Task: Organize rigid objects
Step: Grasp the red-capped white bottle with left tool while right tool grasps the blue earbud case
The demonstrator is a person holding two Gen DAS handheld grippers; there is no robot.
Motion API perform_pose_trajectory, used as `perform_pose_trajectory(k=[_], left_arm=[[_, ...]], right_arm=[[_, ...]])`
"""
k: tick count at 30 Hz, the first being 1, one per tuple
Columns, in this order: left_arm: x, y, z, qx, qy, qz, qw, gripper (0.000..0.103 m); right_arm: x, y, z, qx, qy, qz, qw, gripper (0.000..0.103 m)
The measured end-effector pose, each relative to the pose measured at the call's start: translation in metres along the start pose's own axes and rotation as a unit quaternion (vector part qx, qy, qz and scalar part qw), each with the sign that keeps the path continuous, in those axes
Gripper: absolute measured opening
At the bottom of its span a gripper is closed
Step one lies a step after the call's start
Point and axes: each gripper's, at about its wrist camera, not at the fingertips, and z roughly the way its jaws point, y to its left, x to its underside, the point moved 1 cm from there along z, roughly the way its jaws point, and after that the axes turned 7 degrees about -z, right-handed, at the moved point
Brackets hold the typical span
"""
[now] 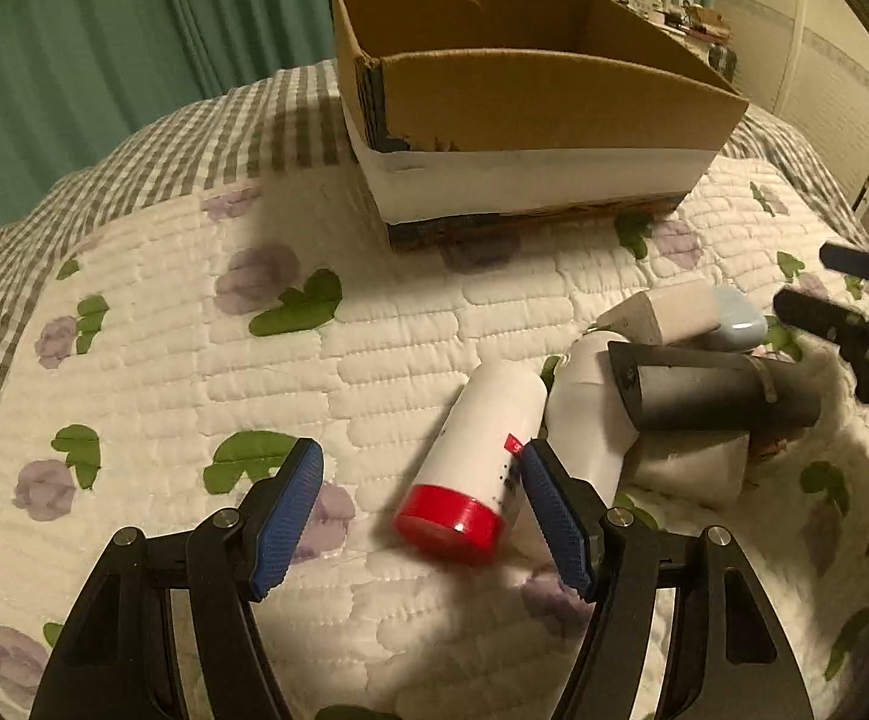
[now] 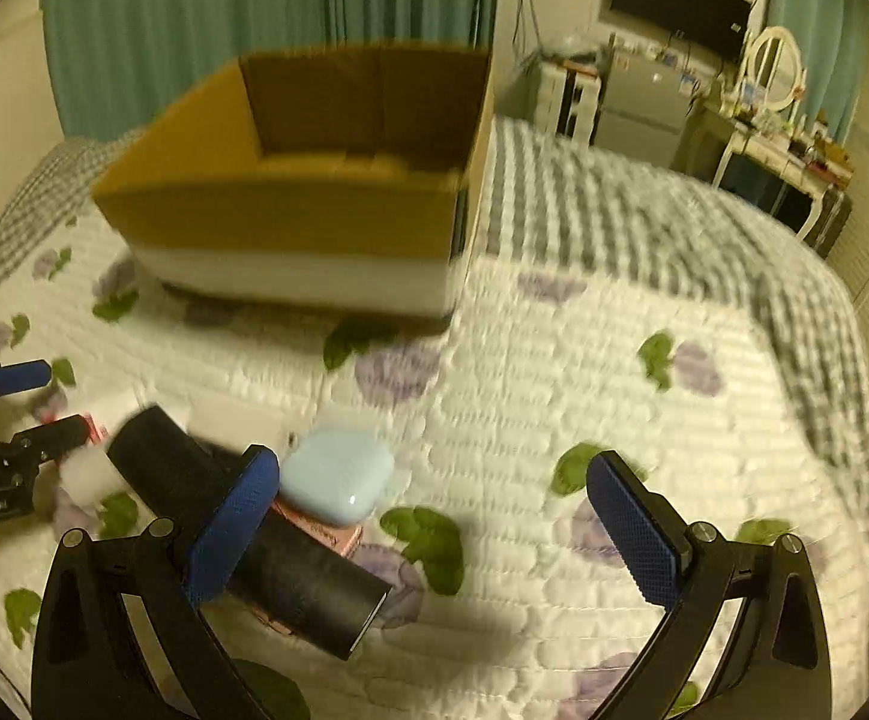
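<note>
A white bottle with a red cap (image 1: 476, 456) lies on the quilted bed, just ahead of my open left gripper (image 1: 419, 480), nearer its right finger. Beside it lie a second white bottle (image 1: 590, 420), a black tube (image 1: 716, 387), a pale blue case (image 1: 734, 312) and a white box (image 1: 662, 306) in a pile. My right gripper (image 2: 434, 516) is open and empty; the black tube (image 2: 290, 564) and pale blue case (image 2: 338, 474) lie by its left finger. It also shows at the right edge of the left wrist view (image 1: 854, 312). An open cardboard box (image 1: 524, 120) stands behind.
The bed has a floral quilt (image 2: 614, 390) with a grey checked border. Teal curtains (image 1: 104, 60) hang behind the box. A dresser with a mirror (image 2: 776, 72) and a dark screen stand beyond the bed's far right side.
</note>
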Motion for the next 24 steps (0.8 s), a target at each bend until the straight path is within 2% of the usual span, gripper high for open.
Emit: perform_pose_trajectory(k=[5,8,10,14,17,19,24], left_arm=[[-0.006,-0.003,0.019,0.004,0.022,-0.006,0.9997,0.071],[-0.010,-0.001,0.029,0.005,0.027,-0.021,0.9994,0.071],[-0.012,0.001,0.039,-0.010,0.032,-0.028,0.9991,0.070],[-0.012,-0.002,0.043,-0.025,0.016,-0.026,0.9992,0.067],[-0.008,-0.008,0.042,-0.025,0.008,-0.014,0.9996,0.051],[-0.006,-0.015,0.042,-0.026,0.005,-0.006,0.9996,0.037],[-0.004,-0.016,0.044,-0.017,0.004,-0.013,0.9998,0.036]], right_arm=[[0.006,0.007,0.024,-0.015,0.028,-0.005,0.999,0.103],[0.004,0.010,0.034,-0.020,0.030,-0.004,0.999,0.103],[0.002,0.010,0.041,-0.016,0.033,-0.004,0.999,0.103],[0.001,0.009,0.056,-0.019,0.041,0.004,0.999,0.103],[0.001,0.007,0.058,-0.026,0.041,0.009,0.999,0.103],[-0.001,0.007,0.060,-0.022,0.040,0.007,0.999,0.103],[-0.018,0.015,0.075,-0.019,0.035,-0.009,0.999,0.101]])
